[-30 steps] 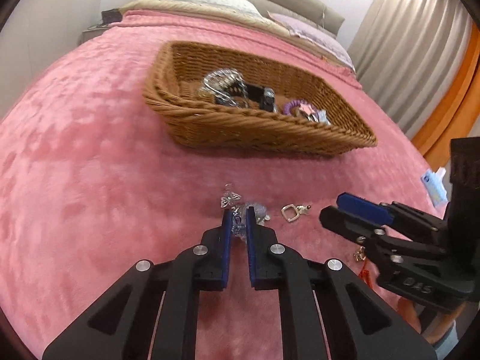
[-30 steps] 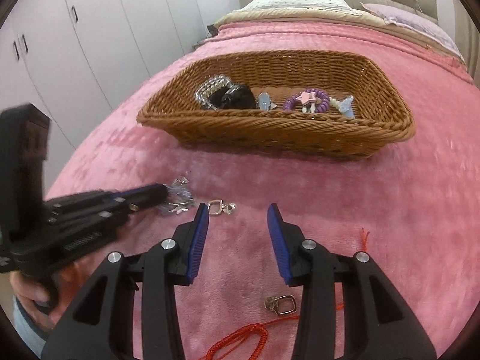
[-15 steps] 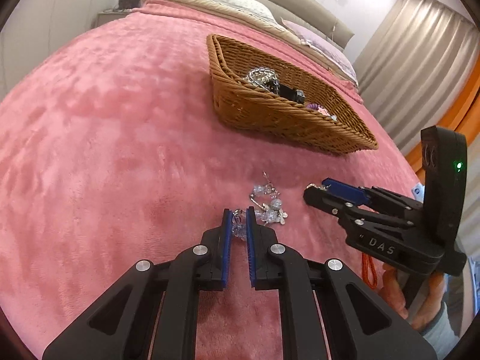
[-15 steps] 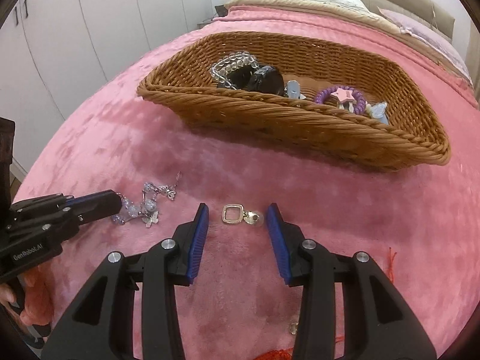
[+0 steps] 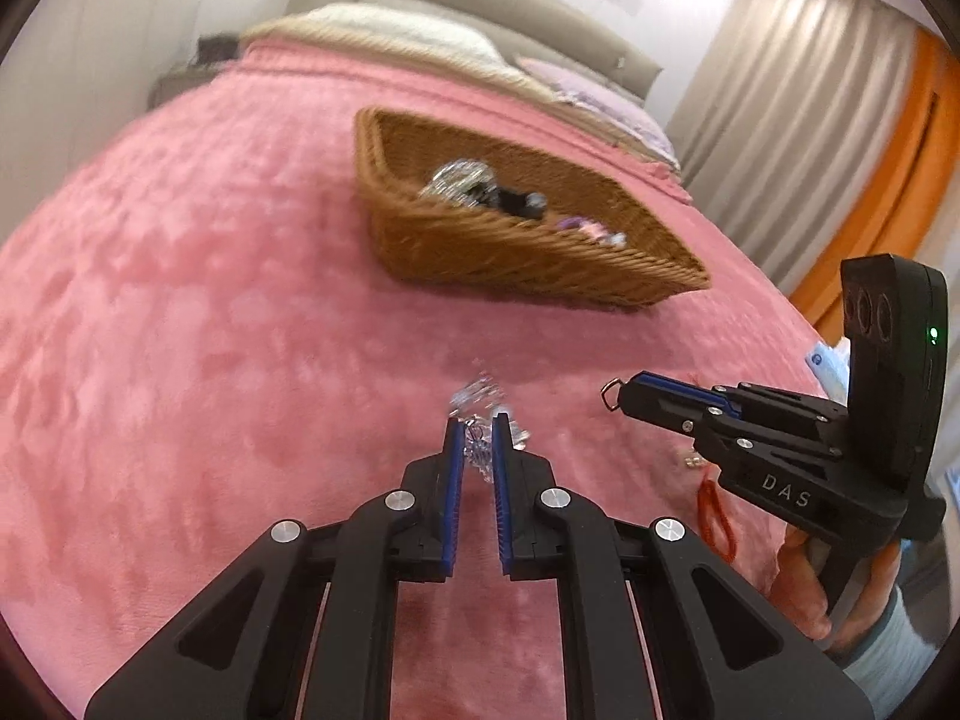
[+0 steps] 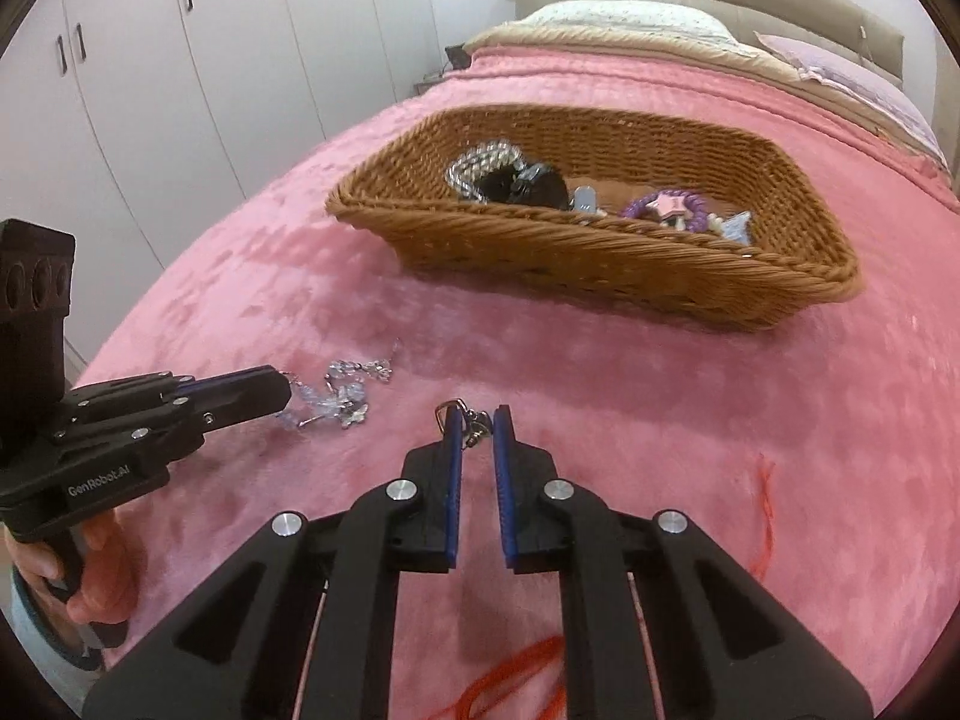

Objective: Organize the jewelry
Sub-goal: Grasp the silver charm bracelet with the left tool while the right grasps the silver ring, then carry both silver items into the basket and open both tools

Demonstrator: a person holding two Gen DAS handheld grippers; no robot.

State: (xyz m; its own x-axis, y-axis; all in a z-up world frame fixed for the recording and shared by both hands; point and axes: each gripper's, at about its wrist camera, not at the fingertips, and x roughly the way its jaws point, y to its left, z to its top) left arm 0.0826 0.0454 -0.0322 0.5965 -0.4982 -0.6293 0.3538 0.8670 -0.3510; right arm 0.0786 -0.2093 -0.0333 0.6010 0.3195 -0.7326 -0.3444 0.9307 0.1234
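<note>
My left gripper [image 5: 478, 423] is shut on a clear crystal bead bracelet [image 5: 477, 399], which trails from its tips over the pink blanket; the bracelet also shows in the right wrist view [image 6: 339, 399]. My right gripper [image 6: 477, 420] is shut on a small gold-coloured square-ring pendant [image 6: 462, 417], whose ring pokes out past the tips in the left wrist view [image 5: 611, 393]. A wicker basket [image 6: 600, 258] stands beyond on the bed and holds a silver bead bracelet [image 6: 480, 165], a black item [image 6: 531, 183] and a purple star bracelet [image 6: 666, 207].
A red cord [image 6: 765, 516] lies on the blanket at the right, and more red cord [image 6: 510, 684] lies under my right gripper. A small metal charm [image 5: 690, 461] lies by the cord. White wardrobes [image 6: 180, 60] stand left; pillows and headboard lie behind.
My right gripper has closed on the square-ring pendant and raised it. My left gripper has kept its hold on the crystal bracelet and moved nearer the basket.
</note>
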